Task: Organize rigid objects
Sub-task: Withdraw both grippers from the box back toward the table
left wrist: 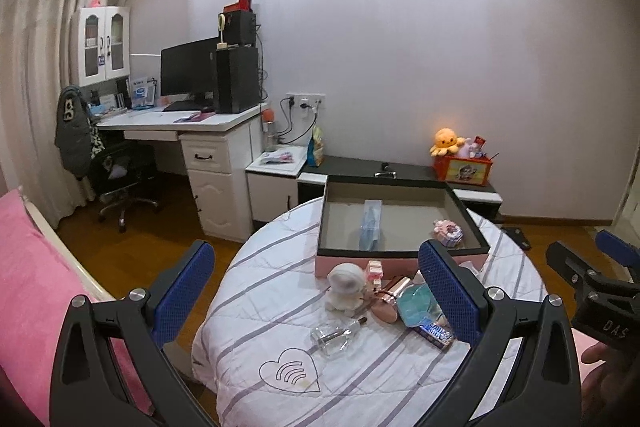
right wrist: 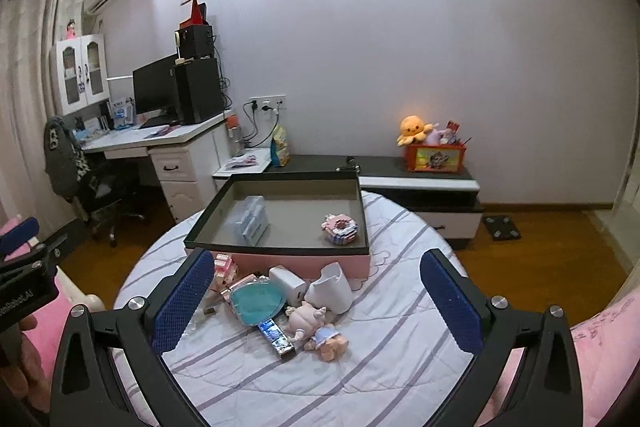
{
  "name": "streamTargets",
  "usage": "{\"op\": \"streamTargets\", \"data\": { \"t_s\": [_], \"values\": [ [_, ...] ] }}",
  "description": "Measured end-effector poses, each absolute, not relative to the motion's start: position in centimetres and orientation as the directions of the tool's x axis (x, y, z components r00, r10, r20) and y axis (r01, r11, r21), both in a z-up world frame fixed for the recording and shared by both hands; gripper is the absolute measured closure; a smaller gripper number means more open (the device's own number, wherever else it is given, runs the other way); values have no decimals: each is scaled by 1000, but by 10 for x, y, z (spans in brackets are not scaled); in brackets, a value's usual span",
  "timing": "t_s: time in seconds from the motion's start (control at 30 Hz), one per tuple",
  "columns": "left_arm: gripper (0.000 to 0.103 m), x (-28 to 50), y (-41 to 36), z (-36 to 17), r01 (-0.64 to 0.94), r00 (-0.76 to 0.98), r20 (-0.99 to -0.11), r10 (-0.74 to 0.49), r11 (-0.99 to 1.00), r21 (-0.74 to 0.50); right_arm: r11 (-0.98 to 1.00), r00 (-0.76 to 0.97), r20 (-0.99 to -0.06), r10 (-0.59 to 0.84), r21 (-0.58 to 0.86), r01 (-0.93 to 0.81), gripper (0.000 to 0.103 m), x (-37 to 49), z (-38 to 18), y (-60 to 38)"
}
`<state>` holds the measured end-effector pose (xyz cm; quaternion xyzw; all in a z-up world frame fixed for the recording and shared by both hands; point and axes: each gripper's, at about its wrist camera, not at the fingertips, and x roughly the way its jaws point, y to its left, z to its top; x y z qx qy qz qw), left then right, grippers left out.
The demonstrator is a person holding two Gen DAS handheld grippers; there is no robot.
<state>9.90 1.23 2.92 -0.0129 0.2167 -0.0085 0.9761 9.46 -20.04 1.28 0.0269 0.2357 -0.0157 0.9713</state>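
Note:
A pink box [left wrist: 348,265] [right wrist: 304,262] with a dark rim stands open on the round striped table [left wrist: 280,307] [right wrist: 400,307]. Inside lie a clear plastic case [left wrist: 371,225] [right wrist: 250,217] and a pink block toy [left wrist: 449,231] [right wrist: 340,227]. In front of the box lie a white figure [left wrist: 345,285], a glass bottle [left wrist: 336,335], a teal container [left wrist: 416,305] [right wrist: 256,301], a blue packet [left wrist: 438,334] [right wrist: 276,337], a white cup [right wrist: 330,287], a white cube [right wrist: 287,282] and a doll [right wrist: 320,331]. My left gripper [left wrist: 316,291] and right gripper [right wrist: 316,301] are open, empty, above the pile.
A pink bed [left wrist: 36,267] lies at the left. A white desk [left wrist: 180,123] with monitor, an office chair [left wrist: 120,179] and a low cabinet [right wrist: 420,183] bearing a red toy box [right wrist: 436,155] stand behind the table.

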Motion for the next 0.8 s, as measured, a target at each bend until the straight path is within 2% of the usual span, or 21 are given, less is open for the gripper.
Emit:
{"op": "streamTargets", "data": {
  "t_s": [0.17,0.53,0.8],
  "values": [
    [0,97,18,26,14,904,-426,-36,998,-54,999,895,-445,-32,9,40,0,91,22,-191],
    [0,105,20,7,1,883,-469,-26,999,-52,999,877,-479,-34,8,43,0,97,8,-196],
    [0,118,11,-30,13,838,-546,-23,1000,-23,999,832,-554,-27,16,44,0,111,-22,-211]
  ]
}}
